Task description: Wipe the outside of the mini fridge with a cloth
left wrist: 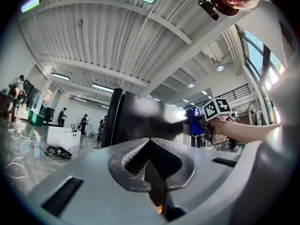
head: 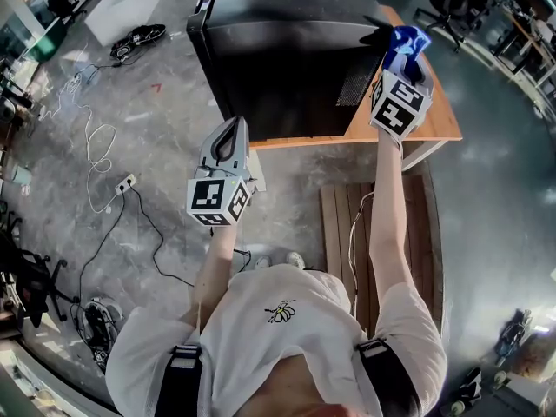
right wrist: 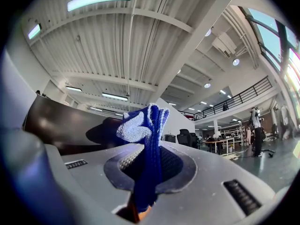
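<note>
Fridge [head: 287, 68]: a black box with a glossy skin that threw back glare. It stood on the table [head: 434, 120] at the far side of the head view, with a vent grille [head: 352, 78] in the side nearest the right gripper.
Fridge, handling: judged heavy, rigid and unlikely to shift under a wipe. The smooth panels would probably let the cloth slide easily. It needed no grasp, only pressure against its flat faces, with a lighter touch over the grille.
Table: orange wood, with one corner bare beside the fridge.
Right gripper [head: 405, 52]: raised at arm's length beside the fridge's upper edge, its jaws clamped on the cloth.
Left gripper [head: 228, 142]: held in front of the table and well apart from the fridge. Its jaws were together with nothing between them.
Cloth [head: 408, 38]: bright blue, with a nubbly knit weave, bunched into an upright tuft above the right gripper's jaws. It was next to the fridge's side. No view showed whether it touched the panel.
Cloth, handling: judged light, soft and limp, and likely to fold over under pressure. The hold was low on the bunch, which left a free pad above the jaws to meet the surface. A hold nearer that pad would probably stiffen the stroke.
</note>
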### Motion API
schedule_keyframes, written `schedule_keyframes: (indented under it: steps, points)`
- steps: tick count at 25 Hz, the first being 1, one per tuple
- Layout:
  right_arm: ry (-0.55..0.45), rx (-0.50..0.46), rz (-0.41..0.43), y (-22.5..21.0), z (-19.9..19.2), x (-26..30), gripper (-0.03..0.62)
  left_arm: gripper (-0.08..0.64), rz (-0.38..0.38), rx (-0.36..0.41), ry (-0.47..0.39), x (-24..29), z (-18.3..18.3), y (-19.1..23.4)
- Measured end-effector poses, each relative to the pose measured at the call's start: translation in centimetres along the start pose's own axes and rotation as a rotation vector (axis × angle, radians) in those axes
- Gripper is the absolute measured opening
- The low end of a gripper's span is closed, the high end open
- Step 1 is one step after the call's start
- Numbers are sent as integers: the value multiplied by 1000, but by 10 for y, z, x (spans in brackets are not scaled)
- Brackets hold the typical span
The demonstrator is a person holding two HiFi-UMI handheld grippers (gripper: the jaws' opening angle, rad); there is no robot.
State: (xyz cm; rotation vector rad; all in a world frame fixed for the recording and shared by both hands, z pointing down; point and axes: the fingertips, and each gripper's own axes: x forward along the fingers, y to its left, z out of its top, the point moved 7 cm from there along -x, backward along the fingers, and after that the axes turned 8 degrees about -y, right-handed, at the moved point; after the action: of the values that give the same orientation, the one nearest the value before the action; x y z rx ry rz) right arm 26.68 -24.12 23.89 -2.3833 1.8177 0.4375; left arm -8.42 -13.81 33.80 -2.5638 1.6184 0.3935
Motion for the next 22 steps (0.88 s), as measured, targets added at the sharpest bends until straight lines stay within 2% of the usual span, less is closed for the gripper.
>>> schedule_keyframes:
  steps: [5,8,15,19,22]
  points:
    - [-31,91,-7,3,6,-21,61,5,7,2,0,0,-1,4]
    - [-68,145,39,22,15,-44,61,5,11,2,3,-1,-2,8]
    - [-112,232,298,120,32,-90,61,5,39,13,-13,-7,5,19]
    - [-92,273,453,189,32,-107,61,5,83,19,-17,-21,9,34]
    - [-71,296,538,239,26,-116,61,5,129,27,-19,-36,13,51]
